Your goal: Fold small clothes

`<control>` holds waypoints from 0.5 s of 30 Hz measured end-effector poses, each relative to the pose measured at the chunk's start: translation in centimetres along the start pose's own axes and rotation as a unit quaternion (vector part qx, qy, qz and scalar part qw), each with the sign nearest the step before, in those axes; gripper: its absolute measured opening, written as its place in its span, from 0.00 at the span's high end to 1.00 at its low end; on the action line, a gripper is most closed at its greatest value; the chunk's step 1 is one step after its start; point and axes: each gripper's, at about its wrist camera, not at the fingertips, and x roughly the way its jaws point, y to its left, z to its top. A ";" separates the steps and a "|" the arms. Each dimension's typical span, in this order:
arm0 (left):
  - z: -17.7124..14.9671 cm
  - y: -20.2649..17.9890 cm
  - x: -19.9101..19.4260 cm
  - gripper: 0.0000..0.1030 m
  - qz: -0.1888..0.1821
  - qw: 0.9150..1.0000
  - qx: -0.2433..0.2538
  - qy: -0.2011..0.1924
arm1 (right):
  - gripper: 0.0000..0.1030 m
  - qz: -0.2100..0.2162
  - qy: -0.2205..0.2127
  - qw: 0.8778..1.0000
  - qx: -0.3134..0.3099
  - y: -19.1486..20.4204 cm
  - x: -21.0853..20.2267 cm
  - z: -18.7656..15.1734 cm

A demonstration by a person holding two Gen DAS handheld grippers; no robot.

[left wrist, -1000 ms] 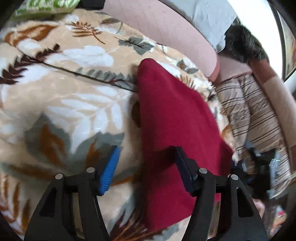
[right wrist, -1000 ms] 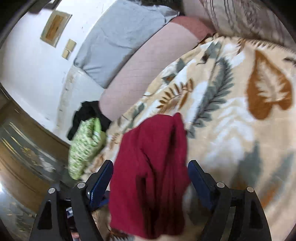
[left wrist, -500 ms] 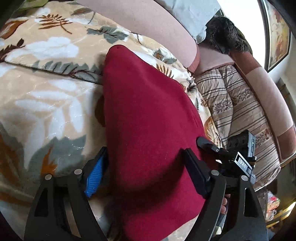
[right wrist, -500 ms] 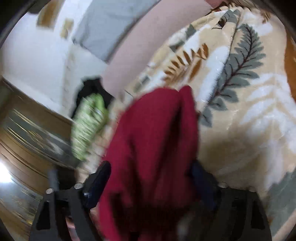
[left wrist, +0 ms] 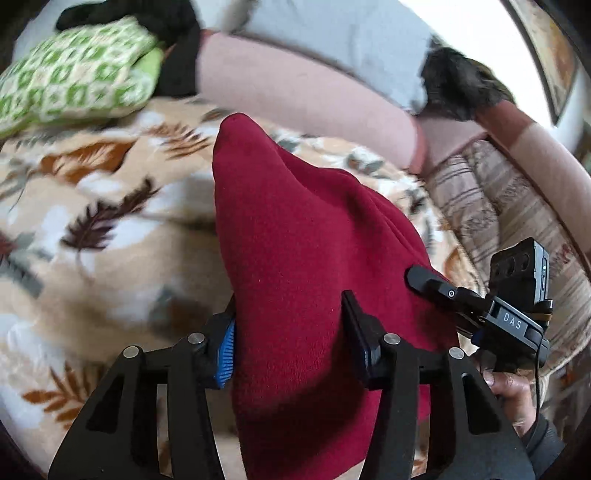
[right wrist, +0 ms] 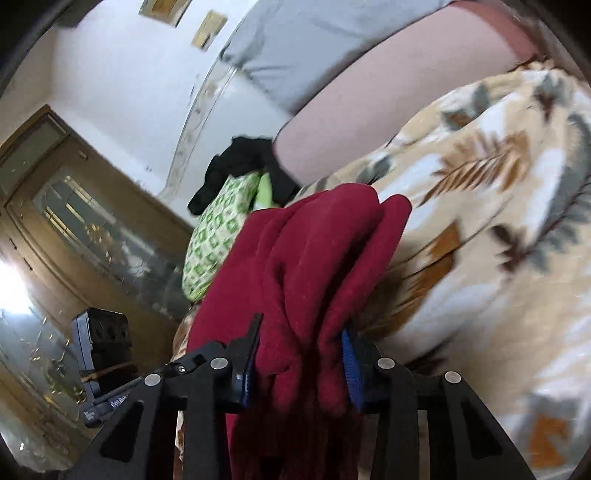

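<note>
A dark red fleece garment (left wrist: 295,236) lies folded lengthwise on the leaf-print blanket (left wrist: 92,229). My left gripper (left wrist: 291,343) has its fingers closed against both sides of the near end of the garment. My right gripper (right wrist: 299,362) is shut on a bunched, thick fold of the same red garment (right wrist: 306,258). The right gripper also shows in the left wrist view (left wrist: 476,306), at the garment's right edge, held by a hand. The garment's near end is lifted off the blanket between the two grippers.
A green-and-white patterned pillow (left wrist: 74,77) and a black cloth (right wrist: 240,162) lie at the blanket's far left. A pink sofa back (left wrist: 303,96) with a grey cover (left wrist: 351,33) runs behind. A striped cushion (left wrist: 480,206) lies to the right. A wooden glass cabinet (right wrist: 55,221) stands left.
Both grippers have closed from wide open onto the red garment. The garment's near end has bunched and risen, and both views have tilted up toward the sofa back.
</note>
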 end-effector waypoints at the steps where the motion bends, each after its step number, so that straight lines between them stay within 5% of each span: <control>1: -0.5 0.7 1.1 0.48 0.007 1.000 -0.006 0.014 | 0.63 -0.009 0.011 1.000 0.004 -0.3 0.8 -0.4; 3: -1.6 2.0 4.3 0.35 0.031 0.997 -0.015 0.066 | 0.61 -0.072 0.054 0.996 0.017 -1.9 2.8 -1.4; 5: -2.1 2.6 4.6 0.31 0.013 0.998 -0.027 0.050 | 0.53 -0.083 0.068 0.994 0.036 -2.9 2.9 -2.1; 11: -2.3 2.4 2.5 0.31 0.028 0.998 -0.019 0.043 | 0.51 -0.081 -0.003 0.997 0.021 0.0 -2.1 -2.4; 15: -2.9 1.2 -0.8 0.31 0.079 0.997 0.012 0.016 | 0.51 -0.138 -0.029 0.986 -0.085 5.7 -5.1 -4.2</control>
